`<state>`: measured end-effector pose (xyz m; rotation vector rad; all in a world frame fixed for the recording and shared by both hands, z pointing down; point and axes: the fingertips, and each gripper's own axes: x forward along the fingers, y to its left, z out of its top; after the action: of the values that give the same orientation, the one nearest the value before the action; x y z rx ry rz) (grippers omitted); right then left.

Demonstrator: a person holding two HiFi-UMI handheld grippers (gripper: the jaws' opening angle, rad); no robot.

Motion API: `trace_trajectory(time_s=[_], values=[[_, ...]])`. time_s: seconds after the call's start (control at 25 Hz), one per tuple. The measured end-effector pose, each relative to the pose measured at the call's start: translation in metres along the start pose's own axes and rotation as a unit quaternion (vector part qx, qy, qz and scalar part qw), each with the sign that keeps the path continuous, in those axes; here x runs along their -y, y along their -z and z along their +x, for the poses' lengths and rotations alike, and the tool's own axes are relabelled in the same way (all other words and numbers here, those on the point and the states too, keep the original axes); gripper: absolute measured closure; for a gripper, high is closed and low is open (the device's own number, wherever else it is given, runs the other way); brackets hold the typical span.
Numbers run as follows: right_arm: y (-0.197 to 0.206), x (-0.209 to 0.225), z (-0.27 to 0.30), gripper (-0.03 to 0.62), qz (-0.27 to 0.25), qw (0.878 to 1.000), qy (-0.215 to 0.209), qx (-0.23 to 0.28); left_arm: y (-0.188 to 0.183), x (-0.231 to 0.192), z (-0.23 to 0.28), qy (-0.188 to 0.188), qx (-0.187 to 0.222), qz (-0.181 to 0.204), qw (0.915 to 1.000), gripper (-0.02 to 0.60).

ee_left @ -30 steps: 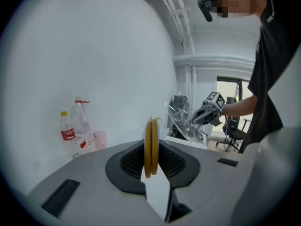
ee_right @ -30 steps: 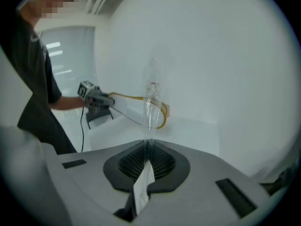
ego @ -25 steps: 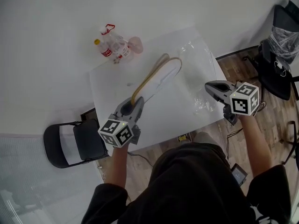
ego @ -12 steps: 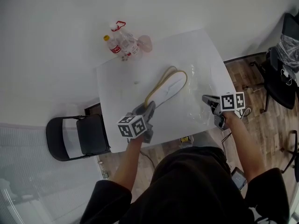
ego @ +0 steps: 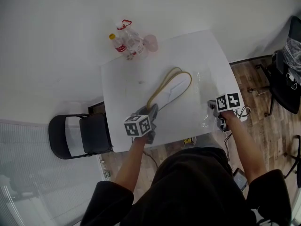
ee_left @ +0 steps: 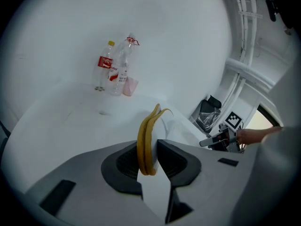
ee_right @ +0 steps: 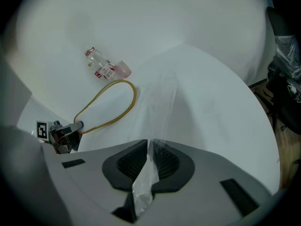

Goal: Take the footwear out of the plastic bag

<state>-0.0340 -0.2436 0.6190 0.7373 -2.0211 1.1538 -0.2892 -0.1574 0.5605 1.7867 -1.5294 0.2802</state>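
Observation:
A white slipper (ego: 173, 86) with a yellow rim lies on the white table (ego: 122, 79), its toe at the mouth of a clear plastic bag (ego: 203, 91). My left gripper (ego: 151, 112) is shut on the slipper's heel end. In the left gripper view the yellow rim (ee_left: 146, 145) stands pinched between the jaws, which have just eased a little. My right gripper (ego: 212, 107) is at the table's right edge. In the right gripper view it (ee_right: 148, 147) is shut on a crumpled fold of the bag (ee_right: 162, 107), beyond which lies the slipper (ee_right: 106, 108).
Two plastic bottles (ego: 127, 41) and a pink cup (ego: 151, 42) stand at the table's far corner. A black folding chair (ego: 80, 135) is left of the table. An office chair (ego: 288, 74) stands on the wooden floor at the right.
Both grippers have come down towards the table with the slipper and the bag. Slipper and bag now lie low and flat on the tabletop.

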Motion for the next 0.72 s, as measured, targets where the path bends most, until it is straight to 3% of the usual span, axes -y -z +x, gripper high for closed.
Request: trace_trajectory(time_s=[0.08,0.2,0.28,0.64,0.68,0.72], values=[[-0.001,0.002,-0.001,0.540,-0.001,1.000,0.007,0.004,0.006,-0.005,0.001,-0.010,-0.013,0.009,0.9998,0.483],[-0.004,0.004,-0.001,0.434,0.000,1.000,0.011,0.009,0.014,-0.014,0.003,-0.020,-0.029,0.017,0.9992,0.461],[-0.006,0.007,-0.003,0.419,-0.003,1.000,0.018,0.013,0.017,-0.017,0.003,-0.023,-0.036,0.015,0.9990,0.449],[-0.015,0.002,-0.011,0.413,-0.022,0.999,0.017,0.030,0.014,-0.020,0.005,-0.020,-0.034,0.017,0.9991,0.451],[-0.017,0.002,-0.012,0.421,-0.022,0.999,0.017,0.036,0.012,-0.018,0.005,-0.014,-0.030,0.014,0.9994,0.463],[-0.020,0.001,-0.013,0.495,-0.024,0.999,0.018,0.044,0.009,-0.016,0.004,-0.008,-0.023,0.014,0.9996,0.475]])
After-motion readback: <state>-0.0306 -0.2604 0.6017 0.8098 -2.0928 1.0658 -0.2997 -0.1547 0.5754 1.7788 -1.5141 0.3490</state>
